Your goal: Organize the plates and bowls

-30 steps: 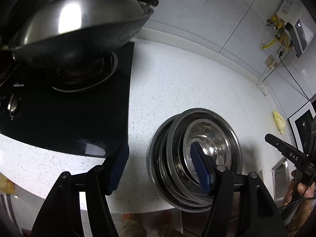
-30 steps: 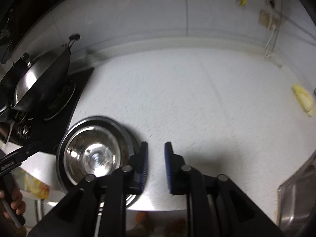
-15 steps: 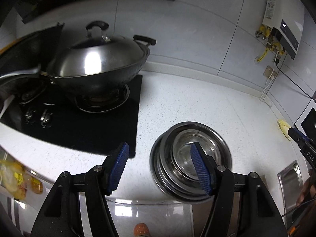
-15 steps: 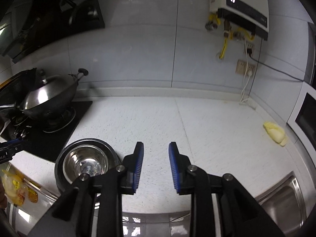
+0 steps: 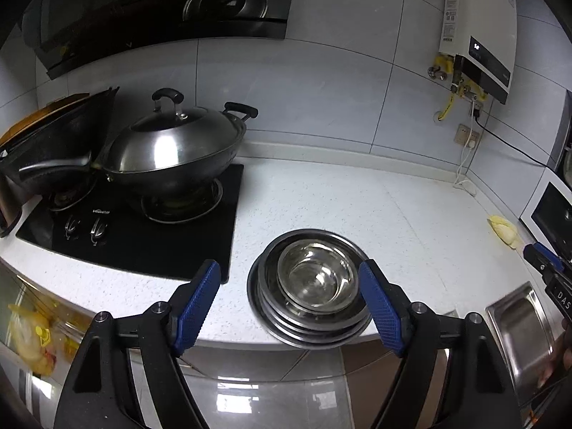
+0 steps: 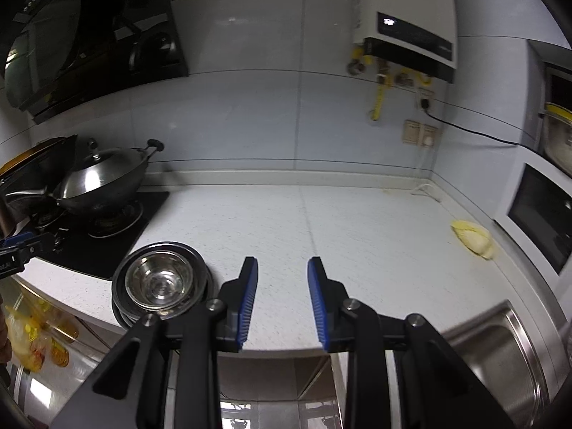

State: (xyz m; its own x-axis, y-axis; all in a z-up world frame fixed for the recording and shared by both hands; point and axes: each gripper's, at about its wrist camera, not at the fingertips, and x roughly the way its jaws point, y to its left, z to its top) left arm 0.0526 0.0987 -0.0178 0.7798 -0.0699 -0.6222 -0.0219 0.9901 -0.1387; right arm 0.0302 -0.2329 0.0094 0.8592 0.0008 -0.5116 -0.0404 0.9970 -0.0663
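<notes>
Stacked round stainless-steel plates (image 5: 261, 296) with a shiny steel bowl (image 5: 316, 277) nested on top, at the front edge of the speckled white worktop (image 5: 375, 214), just right of the black glass hob (image 5: 143, 239); in the right wrist view the same stack (image 6: 119, 300) and bowl (image 6: 159, 280) low at left, apart from both sets of fingers.

Behind and around, by size: pale grey tiled wall (image 5: 321, 82); dark glass range hood (image 5: 161, 10) above the hob; white gas water heater (image 5: 475, 35) with yellow pipe fittings at upper right; lidded steel wok (image 5: 171, 150) with black handles seated on the right burner, a dark pan (image 5: 53, 157) leaning beside it on the left; steel sink basin (image 6: 500, 350) set into the worktop at the far right; pale yellow lump (image 6: 472, 239), blurred and not identifiable, near the right-hand wall, well away from the stack.

Left gripper (image 5: 291, 304) held in front of the worktop edge, blue-padded fingers (image 5: 198, 300) spread wide apart with nothing between them, the stack seen through the gap but not touched. Right gripper (image 6: 282, 300) likewise in front of the edge, to the right of the stack, blue fingers (image 6: 318, 304) parted to a narrower gap and holding nothing.
</notes>
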